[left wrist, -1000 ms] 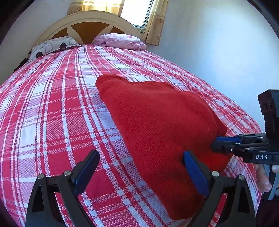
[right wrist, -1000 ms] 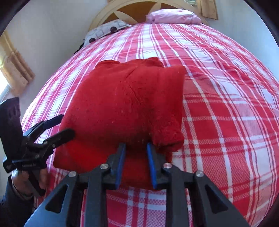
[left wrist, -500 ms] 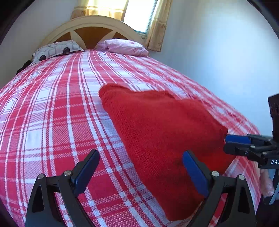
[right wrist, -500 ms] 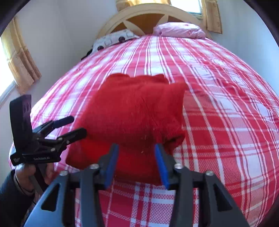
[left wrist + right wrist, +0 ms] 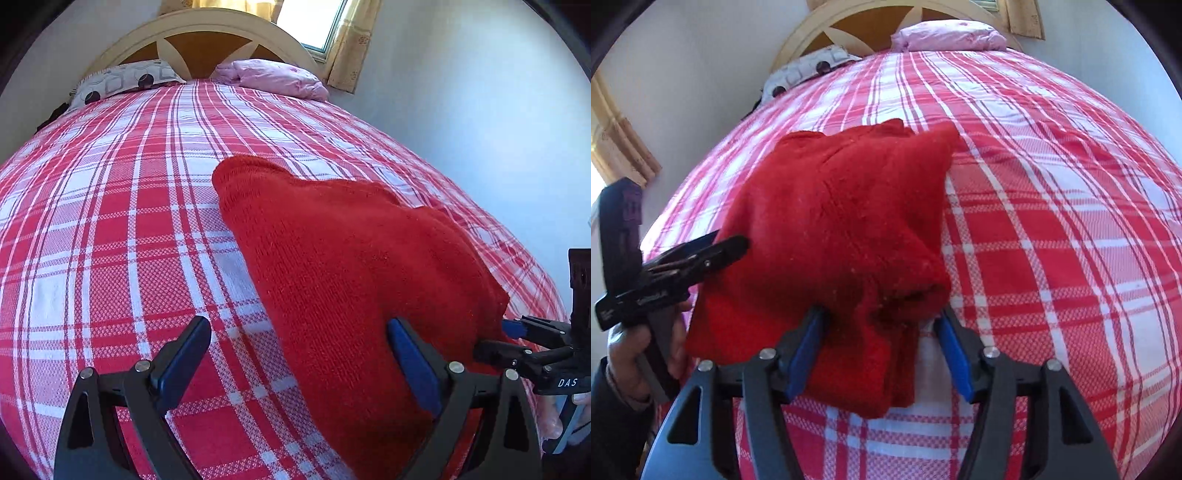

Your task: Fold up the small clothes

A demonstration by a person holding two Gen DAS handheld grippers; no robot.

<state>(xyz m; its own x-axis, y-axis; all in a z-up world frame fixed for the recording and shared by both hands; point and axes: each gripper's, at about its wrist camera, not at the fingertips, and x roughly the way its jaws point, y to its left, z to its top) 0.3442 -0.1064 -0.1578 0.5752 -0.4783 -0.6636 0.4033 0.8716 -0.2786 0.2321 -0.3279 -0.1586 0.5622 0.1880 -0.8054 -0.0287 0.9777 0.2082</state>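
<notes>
A folded red knitted garment [image 5: 354, 266] lies on the red-and-white checked bedspread [image 5: 110, 229]. It also shows in the right wrist view [image 5: 842, 221], with its near folded edge between my right gripper's jaws. My left gripper [image 5: 299, 365] is wide open and empty, its right finger [image 5: 413, 365] over the garment's near left edge. My right gripper [image 5: 879, 350] is open, its jaws standing on either side of the garment's thick near corner without pinching it. Each gripper shows in the other's view: the right one [image 5: 517, 339], the left one [image 5: 701, 251].
Two pillows lie at the headboard: a patterned grey one [image 5: 125, 79] and a pink one [image 5: 273, 75]. A white wall [image 5: 461, 92] runs along the bed's right side. A window with curtains [image 5: 332, 26] is behind the headboard.
My right gripper has opened from nearly shut on the garment's near edge and let it go. My left gripper stayed open and drew back slightly.
</notes>
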